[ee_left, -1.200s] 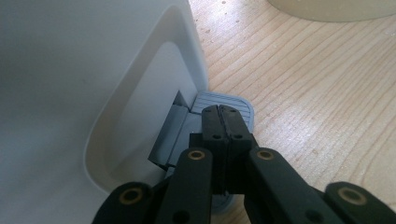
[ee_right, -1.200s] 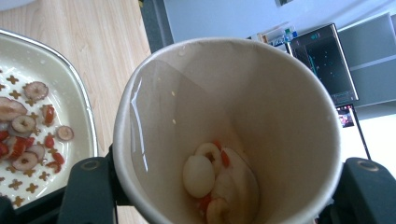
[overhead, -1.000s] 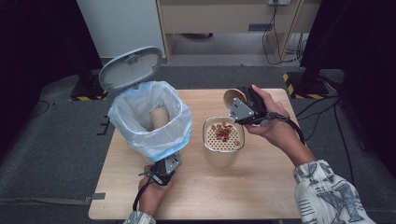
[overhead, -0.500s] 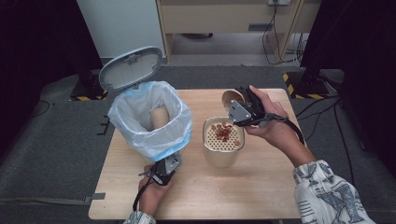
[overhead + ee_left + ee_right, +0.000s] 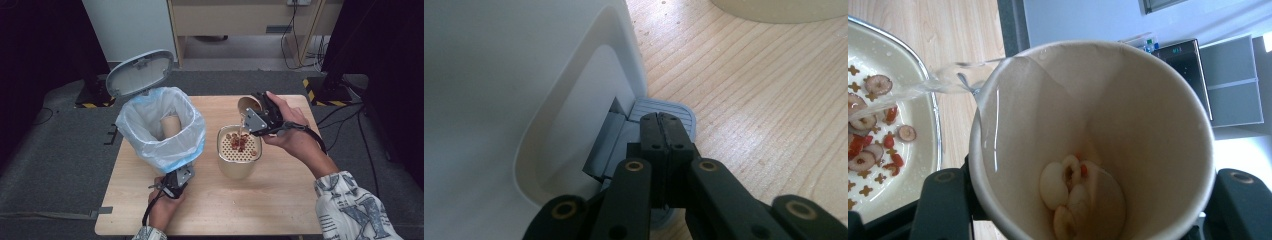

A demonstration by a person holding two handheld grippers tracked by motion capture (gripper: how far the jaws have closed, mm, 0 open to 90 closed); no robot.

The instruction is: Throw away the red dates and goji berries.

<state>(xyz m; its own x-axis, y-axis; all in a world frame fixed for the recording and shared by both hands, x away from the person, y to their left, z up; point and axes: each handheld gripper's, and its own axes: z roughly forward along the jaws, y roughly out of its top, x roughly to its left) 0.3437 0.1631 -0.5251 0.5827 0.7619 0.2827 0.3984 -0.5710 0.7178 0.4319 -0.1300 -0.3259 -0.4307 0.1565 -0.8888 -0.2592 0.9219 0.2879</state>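
A white pedal bin lined with a pale blue bag stands at the table's left, its grey lid up and a paper cup inside. My left gripper is shut, its tips resting on the bin's grey pedal. My right gripper is shut on a tilted paper cup, one finger at each side of it. Water runs from the cup into a cream strainer tub. Red bits and slices lie on its perforated insert. Pale pieces sit in the cup's bottom.
The wooden table has free room at the front and right. Grey floor surrounds it, with cabinets and cables at the back. The bin's white wall is close on the left of the left gripper.
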